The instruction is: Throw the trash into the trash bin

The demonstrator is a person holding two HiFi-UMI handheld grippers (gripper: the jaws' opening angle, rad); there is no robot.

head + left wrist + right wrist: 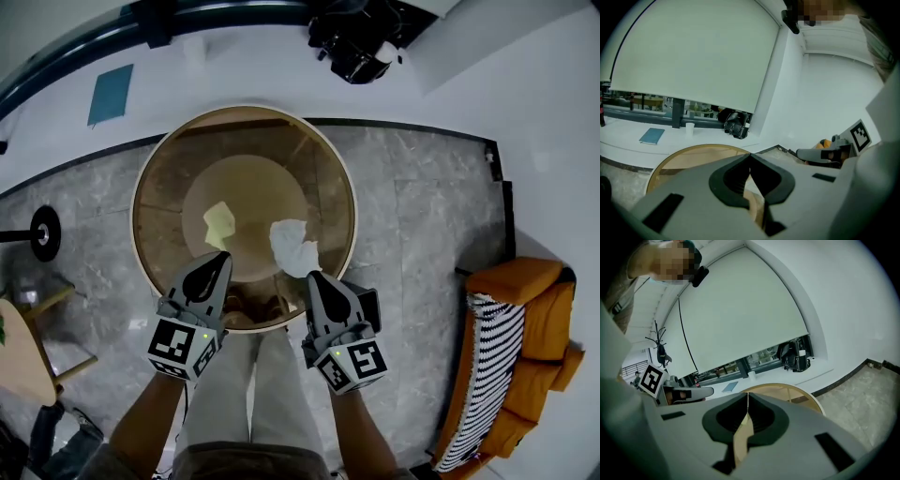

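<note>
One round table (352, 202): wood-rimmed and see-through on top, it is standing on the grey marble floor (422, 216) and filling the middle of the head view.
Sofa (530, 281): orange, with a striped cushion (492, 375), it is sitting at the frame's 4 o'clock, well apart from the table.
Left gripper (223, 255): it is hanging over the table's 7 o'clock edge, its jaws pressing tip to tip with nothing between them, as the left gripper view (750, 157) is showing.
Right gripper (311, 275): it is hanging over the 5 o'clock edge, its jaws likewise meeting on nothing (747, 394).
Black bag (361, 42): it is resting on the white ledge at 1 o'clock, beyond the table.
White crumpled paper (292, 246): this trash is lying on the tabletop at 4 o'clock from its centre, just beyond the right gripper's tips.
Yellow paper (218, 223): it is lying just off centre at 9 o'clock, just ahead of the left gripper.
Blue book (111, 94): it is lying flat on the ledge at 11 o'clock.
</note>
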